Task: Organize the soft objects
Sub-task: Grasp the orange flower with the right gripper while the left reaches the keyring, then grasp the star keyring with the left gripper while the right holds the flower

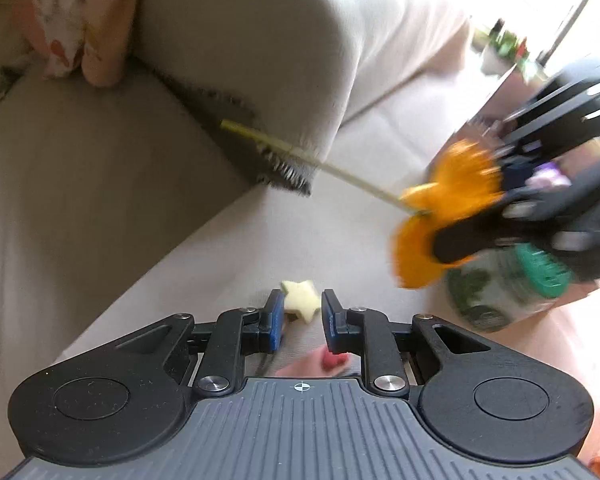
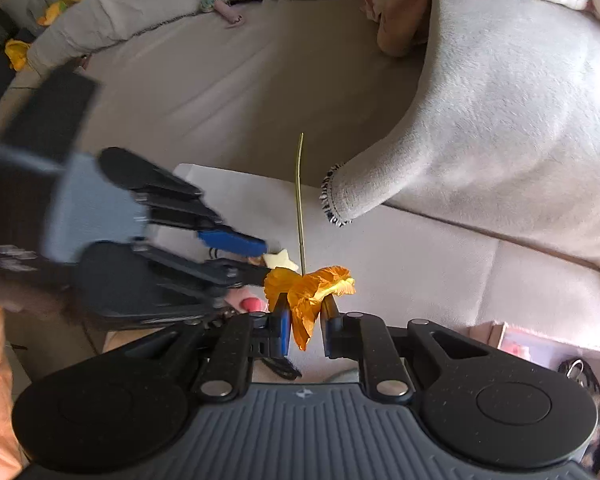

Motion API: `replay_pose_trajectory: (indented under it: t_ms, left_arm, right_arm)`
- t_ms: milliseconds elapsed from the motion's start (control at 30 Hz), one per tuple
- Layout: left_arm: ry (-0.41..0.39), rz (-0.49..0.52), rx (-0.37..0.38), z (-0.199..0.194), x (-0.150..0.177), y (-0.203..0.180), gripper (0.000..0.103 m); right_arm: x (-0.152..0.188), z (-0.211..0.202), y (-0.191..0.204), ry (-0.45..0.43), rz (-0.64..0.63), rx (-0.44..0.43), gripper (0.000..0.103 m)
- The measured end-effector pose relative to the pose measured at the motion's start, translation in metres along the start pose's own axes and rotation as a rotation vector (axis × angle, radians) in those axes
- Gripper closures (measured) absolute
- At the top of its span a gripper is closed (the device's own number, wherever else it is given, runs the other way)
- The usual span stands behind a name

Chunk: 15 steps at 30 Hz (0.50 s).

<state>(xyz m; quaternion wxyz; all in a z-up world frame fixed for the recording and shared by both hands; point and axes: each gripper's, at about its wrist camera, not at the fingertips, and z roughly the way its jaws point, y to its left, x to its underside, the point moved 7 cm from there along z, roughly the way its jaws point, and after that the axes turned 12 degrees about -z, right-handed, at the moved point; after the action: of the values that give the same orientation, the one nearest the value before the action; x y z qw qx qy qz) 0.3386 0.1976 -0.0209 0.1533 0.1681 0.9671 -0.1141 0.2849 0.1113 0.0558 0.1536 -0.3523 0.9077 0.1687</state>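
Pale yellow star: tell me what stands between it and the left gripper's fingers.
Nothing visible does: the pale yellow star lies just ahead of the left gripper, level with the gap between the blue-padded fingers.

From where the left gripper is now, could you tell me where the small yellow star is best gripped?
Grip the yellow star across its flat middle, coming down from above. It lies flat on the pale cushion between the fingers of the left gripper, which look slightly apart. Its points are thin and soft, so pinching the body seems safer. Keep clear of the orange flower, clamped in the right gripper beside it.
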Motion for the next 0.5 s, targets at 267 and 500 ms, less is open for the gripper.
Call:
replay_pose_trajectory:
  t_ms: [267,500]
  left_arm:
    - [0.023,0.011,-0.102,0.021,-0.013,-0.004,0.059]
    - [0.015,-0.033,-0.123,0.020,-0.006,-0.005,0.072]
  right_arm:
    - [0.010,-0.002,-0.010,-0.018,0.017,-0.016,0.088]
    - [0.012,-0.010,-0.003,-0.052,0.025,-0.035,0.088]
